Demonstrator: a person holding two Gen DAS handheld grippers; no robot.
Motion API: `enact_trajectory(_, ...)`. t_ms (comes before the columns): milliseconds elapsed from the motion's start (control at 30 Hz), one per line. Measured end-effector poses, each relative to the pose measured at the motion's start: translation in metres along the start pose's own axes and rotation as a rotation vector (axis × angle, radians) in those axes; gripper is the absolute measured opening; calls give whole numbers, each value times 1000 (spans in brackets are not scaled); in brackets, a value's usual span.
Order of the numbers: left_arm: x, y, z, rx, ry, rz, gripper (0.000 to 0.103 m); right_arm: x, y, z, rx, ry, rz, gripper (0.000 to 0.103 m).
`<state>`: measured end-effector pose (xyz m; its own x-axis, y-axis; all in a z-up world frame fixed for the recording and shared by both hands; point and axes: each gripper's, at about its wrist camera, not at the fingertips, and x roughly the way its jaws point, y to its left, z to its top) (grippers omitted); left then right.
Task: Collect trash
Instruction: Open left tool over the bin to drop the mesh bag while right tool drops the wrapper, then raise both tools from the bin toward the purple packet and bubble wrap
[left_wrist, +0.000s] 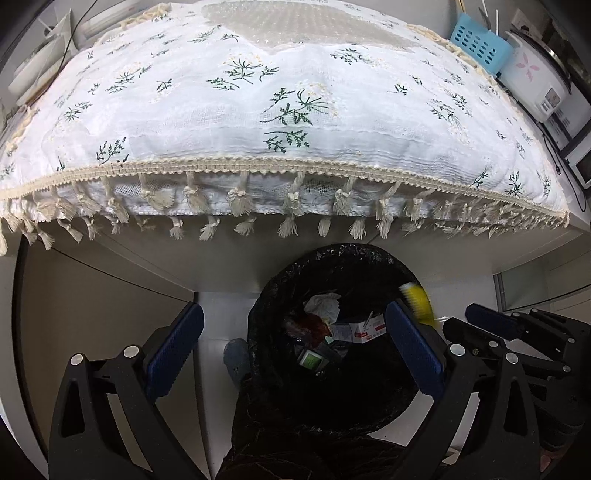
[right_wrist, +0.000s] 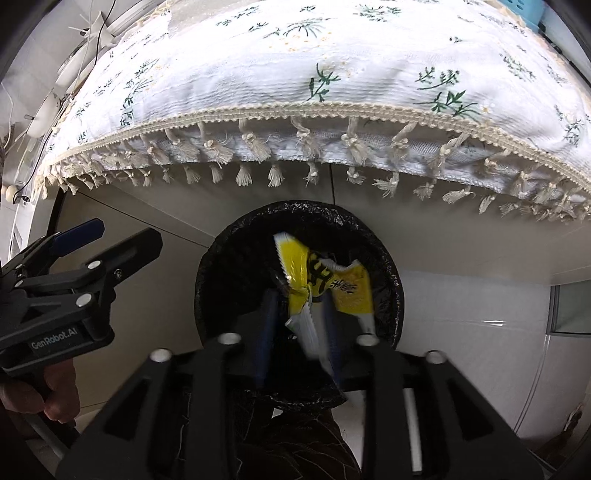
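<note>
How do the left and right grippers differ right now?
Left gripper has its jaws spread wide and holds nothing; right gripper has its jaws drawn close on a yellow wrapper. The left one sits beside the black-lined trash bin; the right one is over the bin's mouth, wrapper hanging above it. Both have black frames and blue pads, and both point toward the bin.

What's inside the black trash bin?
Inside the bin: a crumpled tissue, a small carton, a reddish wrapper. Anything underneath is hidden in the dark.
</note>
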<state>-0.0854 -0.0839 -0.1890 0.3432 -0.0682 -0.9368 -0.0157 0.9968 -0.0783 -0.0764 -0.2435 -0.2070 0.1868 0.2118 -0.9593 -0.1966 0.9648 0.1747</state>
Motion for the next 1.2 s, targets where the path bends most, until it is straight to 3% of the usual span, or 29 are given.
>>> enact_trajectory(67,2,1,1,-6,8,4,97,-1,-2,2,12,1,10,39)
enact_trajectory(300,-10,6,9,-18,6,-7,97,-31,-7,13,36,-86,-2,69)
enact_trajectory(600,-44,15,30,-31,-50,-4,97,-71,-7,35,47,-199,-26,89)
enact_trajectory(767,-61,18,48,-30,-70,-18,97,-92,-8,48,65,-255,-45,94)
enact_trajectory(1200,-90,24,89,-12,-109,-9,97,-130,2,83,34,-331,-65,95)
